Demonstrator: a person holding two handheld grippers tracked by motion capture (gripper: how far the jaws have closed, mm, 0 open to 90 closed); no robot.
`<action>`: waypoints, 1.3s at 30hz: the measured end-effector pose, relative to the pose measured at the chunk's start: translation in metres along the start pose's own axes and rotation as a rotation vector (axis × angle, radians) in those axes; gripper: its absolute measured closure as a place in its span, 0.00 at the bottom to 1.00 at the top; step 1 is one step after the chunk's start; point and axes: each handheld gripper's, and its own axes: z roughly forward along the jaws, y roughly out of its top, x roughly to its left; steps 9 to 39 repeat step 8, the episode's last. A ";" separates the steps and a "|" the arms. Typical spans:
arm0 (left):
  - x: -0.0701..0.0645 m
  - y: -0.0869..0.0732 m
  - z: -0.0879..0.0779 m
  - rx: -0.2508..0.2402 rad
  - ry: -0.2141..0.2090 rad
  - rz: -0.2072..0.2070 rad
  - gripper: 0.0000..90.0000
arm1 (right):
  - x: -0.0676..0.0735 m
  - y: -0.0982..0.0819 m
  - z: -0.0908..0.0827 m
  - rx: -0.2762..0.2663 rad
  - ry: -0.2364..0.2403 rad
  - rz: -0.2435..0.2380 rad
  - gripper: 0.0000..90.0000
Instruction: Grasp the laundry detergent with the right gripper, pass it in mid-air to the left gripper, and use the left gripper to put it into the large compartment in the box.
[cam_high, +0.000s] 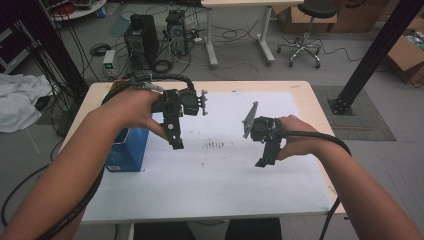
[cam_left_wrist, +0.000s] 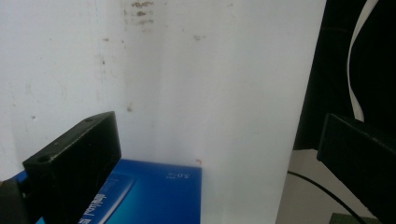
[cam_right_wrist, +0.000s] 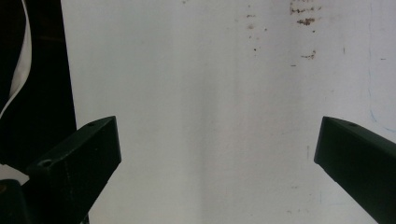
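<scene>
High view: a person stands at a table covered with a white sheet (cam_high: 220, 170), holding a two-jaw gripper in each hand. The left gripper (cam_high: 176, 142) hangs above the sheet just beside a blue box (cam_high: 127, 150) that stands upright at the sheet's left edge. The right gripper (cam_high: 262, 161) hangs over bare sheet, well apart from the box.

Left gripper view: its two black jaws are spread wide and hold nothing; a corner of the blue box (cam_left_wrist: 159, 196) lies below, closer to the left jaw.

Right gripper view: its jaws are also spread wide and empty, with the marked white sheet (cam_right_wrist: 210, 116) between them.

Likely risk: the box stands close to the table's left side, so a jaw coming in off-centre could nudge it, tip it, or push it toward the edge. A grip on one corner alone could let it twist or slip. The left gripper's trailing cable (cam_high: 75, 210) could also drag against the box.
</scene>
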 end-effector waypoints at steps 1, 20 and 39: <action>0.000 0.000 0.000 0.002 0.001 0.001 0.00 | 0.000 0.000 0.000 -0.001 0.000 -0.001 0.00; 0.000 0.003 0.000 0.010 0.002 0.013 0.00 | -0.002 0.001 0.001 -0.006 0.002 -0.002 0.00; 0.000 0.003 0.000 0.010 0.002 0.013 0.00 | -0.002 0.001 0.001 -0.006 0.002 -0.002 0.00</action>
